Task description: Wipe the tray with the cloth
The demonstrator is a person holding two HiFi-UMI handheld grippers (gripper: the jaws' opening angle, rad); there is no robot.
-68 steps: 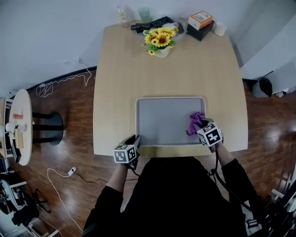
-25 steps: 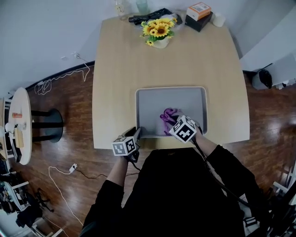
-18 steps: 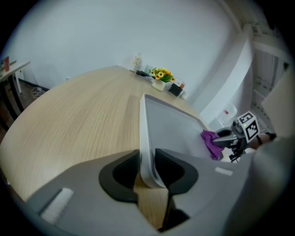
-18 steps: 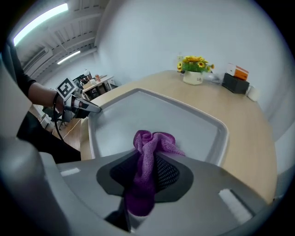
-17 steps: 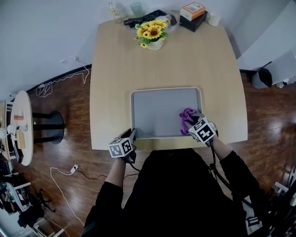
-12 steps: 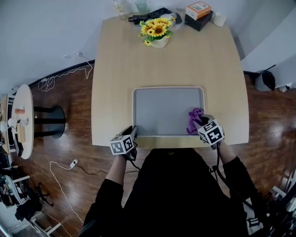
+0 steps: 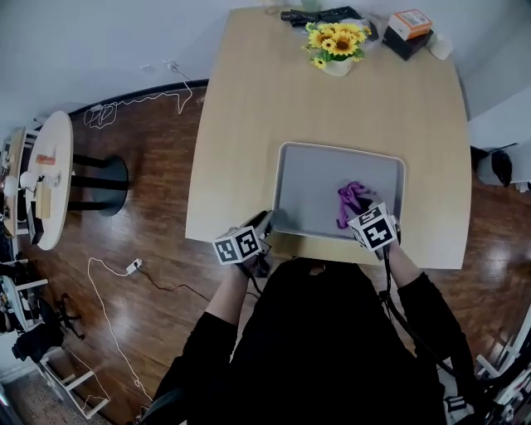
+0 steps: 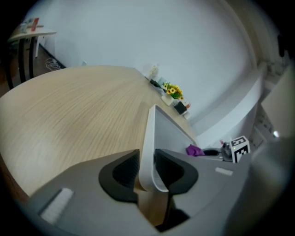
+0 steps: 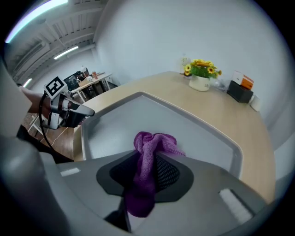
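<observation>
Tray (image 7: 311, 187), one: smooth grey, rectangular, rounded corners, raised rim; on pale wood-grain table (image 7: 249, 124).
Cloth (image 7: 350, 202), one: purple, nubby, bunched, at 4 o'clock of tray centre.
Left gripper (image 8: 146, 170): clamped on tray rim, 7 o'clock corner.
Right gripper (image 9: 147, 173): pinching cloth.
Orange-topped box (image 7: 410, 22): print unreadable.

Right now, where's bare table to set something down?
Biggest bare patch: table between the sunflowers and the far rim of the tray. Also the strip left of the tray. Crowded: far edge around sunflowers and orange box; near edge, where left claw grips the tray corner and right claw holds the cloth.
</observation>
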